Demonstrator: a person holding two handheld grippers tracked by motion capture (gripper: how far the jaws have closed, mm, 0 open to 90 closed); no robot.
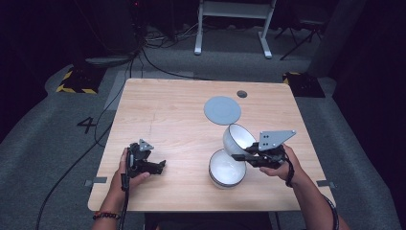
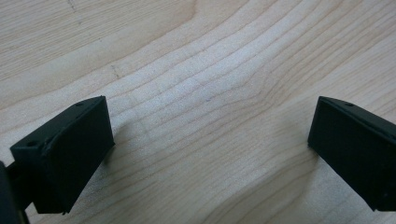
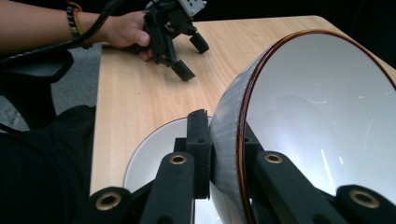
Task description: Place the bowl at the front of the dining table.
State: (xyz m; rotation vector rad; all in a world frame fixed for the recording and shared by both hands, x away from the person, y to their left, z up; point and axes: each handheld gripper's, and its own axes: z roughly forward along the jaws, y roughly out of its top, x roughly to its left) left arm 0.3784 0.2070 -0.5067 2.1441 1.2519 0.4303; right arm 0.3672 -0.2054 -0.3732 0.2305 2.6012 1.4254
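My right gripper (image 1: pixel 242 157) is shut on the rim of a white bowl (image 1: pixel 238 138), holding it tilted on its side above the table. In the right gripper view the bowl (image 3: pixel 322 121) has a brown rim pinched between the two black jaws. A second white bowl (image 1: pixel 226 168) sits upright on the table just below the held one, also seen as the lower bowl (image 3: pixel 144 163). My left gripper (image 1: pixel 160 166) rests at the table's front left, open, jaws wide apart over bare wood (image 2: pixel 210 107) with nothing between them.
A flat grey round plate (image 1: pixel 222 110) lies toward the back of the wooden table (image 1: pixel 163 115). A small dark disc (image 1: pixel 242 94) sits near the far edge. Cables trail across the grey floor at left, and a white desk frame (image 1: pixel 234 19) stands beyond.
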